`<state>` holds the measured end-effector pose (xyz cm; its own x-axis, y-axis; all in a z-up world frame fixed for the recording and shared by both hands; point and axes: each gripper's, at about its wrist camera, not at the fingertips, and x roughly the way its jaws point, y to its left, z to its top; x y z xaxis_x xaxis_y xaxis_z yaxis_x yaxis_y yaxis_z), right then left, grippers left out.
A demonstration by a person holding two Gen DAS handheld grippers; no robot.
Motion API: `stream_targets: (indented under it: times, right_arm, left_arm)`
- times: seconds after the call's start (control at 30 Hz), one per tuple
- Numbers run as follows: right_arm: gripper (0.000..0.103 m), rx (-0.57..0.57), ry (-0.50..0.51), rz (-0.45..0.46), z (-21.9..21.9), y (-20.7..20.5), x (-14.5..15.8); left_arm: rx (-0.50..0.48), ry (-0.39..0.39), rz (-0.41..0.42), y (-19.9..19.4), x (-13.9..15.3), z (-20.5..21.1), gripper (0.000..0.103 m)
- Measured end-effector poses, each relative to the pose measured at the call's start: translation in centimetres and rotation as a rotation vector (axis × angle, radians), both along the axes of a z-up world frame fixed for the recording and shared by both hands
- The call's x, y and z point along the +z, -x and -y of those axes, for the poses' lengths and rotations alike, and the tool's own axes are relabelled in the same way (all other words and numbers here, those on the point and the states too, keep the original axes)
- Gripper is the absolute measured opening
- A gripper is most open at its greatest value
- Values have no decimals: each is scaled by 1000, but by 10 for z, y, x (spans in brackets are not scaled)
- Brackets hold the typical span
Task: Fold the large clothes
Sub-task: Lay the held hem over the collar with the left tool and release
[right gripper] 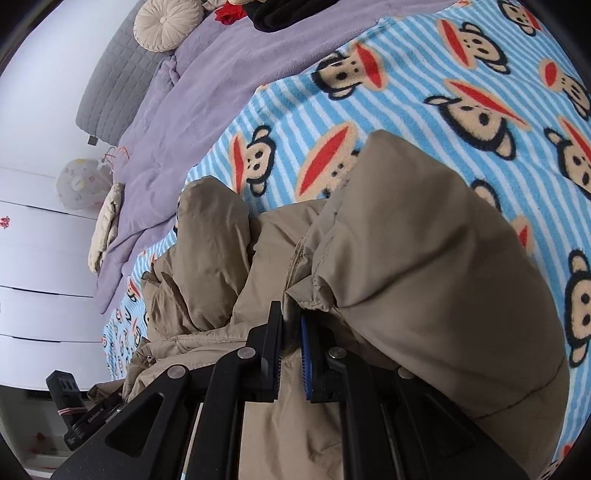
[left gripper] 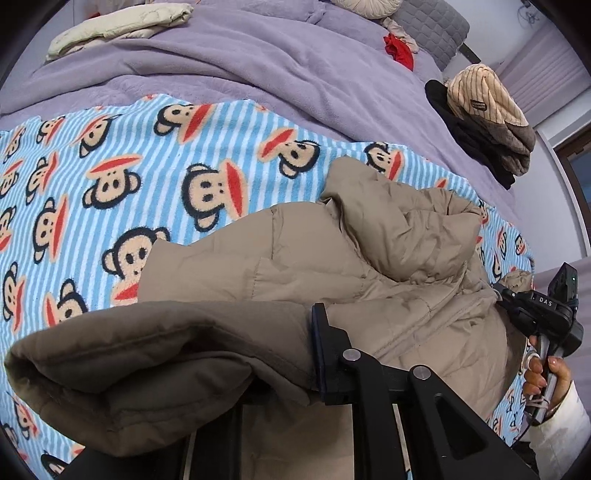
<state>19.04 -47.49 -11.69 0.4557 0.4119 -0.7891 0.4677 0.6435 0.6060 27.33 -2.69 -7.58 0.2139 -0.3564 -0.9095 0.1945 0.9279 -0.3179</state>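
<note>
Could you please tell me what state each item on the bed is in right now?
Jacket: crumpled on the monkey blanket, partly lifted by both tools.
Left tool: shut on the jacket; one finger hidden under fabric.
Right tool: shut on the jacket's edge.
Purple blanket: spread out, rumpled.
Cream garment: folded.
Striped garment: folded atop a pile.
Round cushion: lying flat.

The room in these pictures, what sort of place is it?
Most likely a home bedroom: a bed with a purple blanket, a grey padded headboard and a round cushion, beside white drawers.
</note>
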Motion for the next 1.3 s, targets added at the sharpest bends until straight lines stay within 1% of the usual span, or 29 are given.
stream_targets:
  times: [0.03,0.07,0.1,0.13,0.17,0.2,0.23,0.3,0.33,0.37,0.4,0.43,0.47,0.5,0.53,0.57,0.6,0.63,0.67,0.7,0.73,0.8,0.87,0.9,1.03,1.1,1.13,1.23,1.3]
  right_arm:
    - [19,3,14,10,0,3,6]
    - [30,3,31,24,-1,5,14]
    - [55,2,45,44,0,9,22]
    - [73,-4,63,66,1,14,31]
    - [74,-8,80,84,2,19,39]
    - [74,-7,94,97,2,25,46]
    - [74,-10,104,102,3,30,51]
    - [73,-24,114,98,6,42,57]
    - [69,-27,116,94,7,47,58]
    - [62,-24,128,89,6,51,59]
    - [39,-12,153,79,6,53,60]
    - [23,9,180,72,3,52,59]
    - [21,40,204,71,0,51,59]
    - [20,73,230,67,-4,48,57]
    - [20,101,257,63,-9,43,55]
    - [20,131,294,57,-15,37,51]
    - [20,151,342,51,-18,32,48]
    - [20,157,413,38,-20,26,43]
    - [20,146,475,16,-19,22,37]
    - [19,113,499,-4,-12,18,29]
    - [16,64,479,-17,-1,17,20]
    - [16,-40,425,-37,20,18,5]
    - [15,-107,371,-48,34,18,-10]
    - [15,-118,364,-52,36,17,-16]
    - [14,-107,376,-62,38,12,-34]
    - [14,-108,367,-63,41,10,-37]
    - [14,-105,366,-63,41,11,-37]
    - [14,-79,377,-58,43,11,-35]
    - [14,-80,377,-57,44,12,-36]
  left_arm:
    - [-4,0,11,3,5,-1,21]
    - [-12,-1,18,6,8,-1,23]
    - [-20,-2,26,8,12,-1,26]
    - [-25,-9,36,11,16,-3,36]
    - [-30,-24,51,14,20,-4,57]
    - [-29,-53,74,18,25,-5,70]
    - [-28,-86,108,23,31,-7,88]
    - [-40,-141,177,32,44,-10,89]
    - [-42,-158,197,34,47,-11,89]
    - [-45,-167,213,35,49,-11,89]
    - [-52,-170,222,33,48,-11,89]
    - [-61,-173,227,29,45,-8,89]
    - [-70,-180,229,24,39,-4,84]
    - [-79,-192,234,16,30,1,77]
    - [-82,-222,240,8,18,5,63]
    - [-65,-263,237,-1,5,8,60]
    - [-30,-288,217,-11,-12,7,60]
    - [11,-293,190,-20,-28,3,60]
    - [48,-284,164,-28,-44,-3,60]
    - [77,-270,151,-32,-56,-8,60]
    - [95,-260,155,-34,-63,-11,60]
    - [97,-277,172,-37,-71,-8,60]
    - [75,-299,189,-40,-77,-1,60]
    - [66,-304,193,-42,-80,1,60]
    - [72,-290,177,-52,-86,1,60]
    - [84,-270,159,-56,-80,-5,60]
    - [98,-266,163,-55,-74,-10,60]
    - [150,-284,200,-47,-55,-31,60]
    - [173,-296,199,-44,-53,-45,60]
